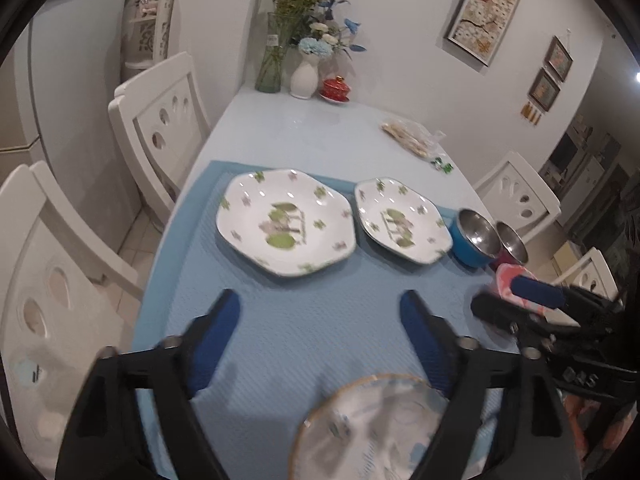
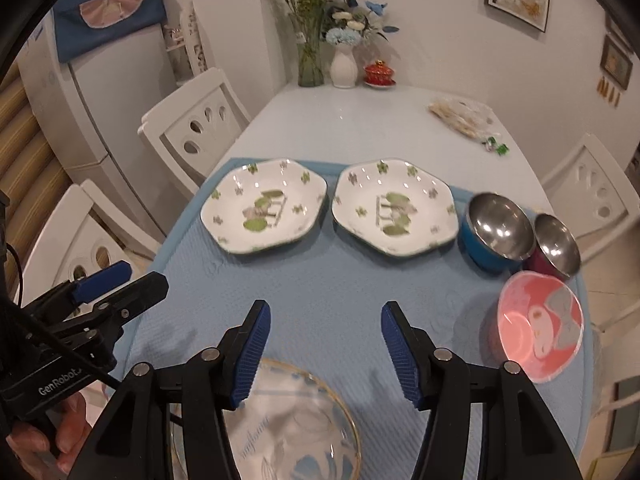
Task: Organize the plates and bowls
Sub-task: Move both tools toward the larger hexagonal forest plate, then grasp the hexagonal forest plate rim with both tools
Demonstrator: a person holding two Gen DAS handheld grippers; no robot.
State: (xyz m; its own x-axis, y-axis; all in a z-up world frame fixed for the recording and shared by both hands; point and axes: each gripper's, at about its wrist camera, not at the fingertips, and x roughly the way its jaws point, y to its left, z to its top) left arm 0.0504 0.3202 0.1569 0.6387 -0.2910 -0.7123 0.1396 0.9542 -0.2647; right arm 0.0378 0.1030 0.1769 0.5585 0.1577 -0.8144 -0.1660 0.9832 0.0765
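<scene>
Both pairs of fingers, left gripper (image 1: 320, 336) and right gripper (image 2: 326, 344), stand wide and empty above a gold-rimmed glass plate (image 2: 296, 420). Beyond them on the blue mat (image 2: 320, 280): two floral plates (image 2: 264, 206), steel bowls (image 2: 496, 232) and, right, a pink bowl (image 2: 540, 326).

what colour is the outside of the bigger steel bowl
Blue; the bigger steel bowl shows best in the right wrist view.
</scene>
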